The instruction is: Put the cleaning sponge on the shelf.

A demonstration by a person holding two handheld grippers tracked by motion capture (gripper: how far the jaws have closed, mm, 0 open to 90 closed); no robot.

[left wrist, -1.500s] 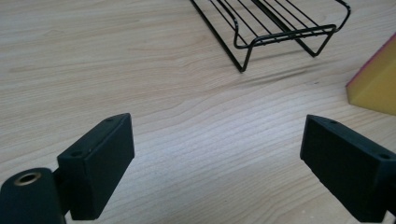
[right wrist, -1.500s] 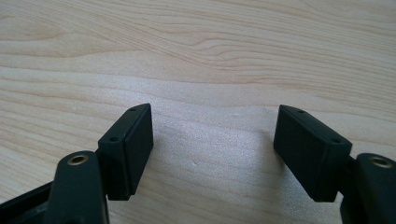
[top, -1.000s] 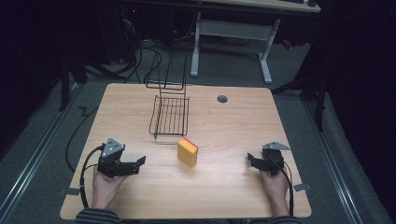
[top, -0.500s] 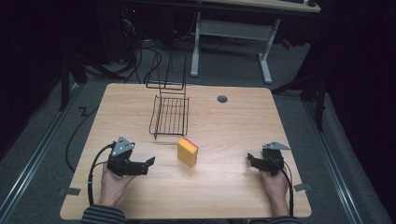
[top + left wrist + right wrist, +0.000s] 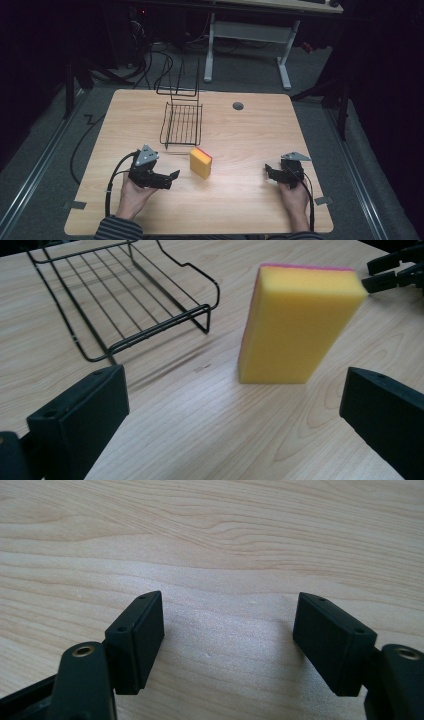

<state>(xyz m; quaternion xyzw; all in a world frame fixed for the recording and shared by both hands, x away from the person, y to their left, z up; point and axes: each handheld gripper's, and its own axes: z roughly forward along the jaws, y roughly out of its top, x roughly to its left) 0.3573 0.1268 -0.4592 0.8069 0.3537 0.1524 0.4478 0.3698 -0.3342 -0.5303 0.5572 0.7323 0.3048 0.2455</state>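
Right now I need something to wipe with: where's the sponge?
In the high view the sponge stands on the table centre, just right of the left gripper, in front of the wire rack.

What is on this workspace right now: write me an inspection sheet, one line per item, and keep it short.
Surface: light wooden table, with a round grommet hole near the far edge.
Job's things: yellow sponge with a pink face, standing on edge near the middle; black wire rack just beyond it, not touching.
Clutter: nothing seen.
Grippers: left gripper open, aimed at the sponge, short of it; right gripper open over bare wood; both empty.
Cables: one black cable loops from the left gripper, another cable trails along the right hand.
Surroundings: dark room, grey floor, another desk's white frame and floor cables behind.
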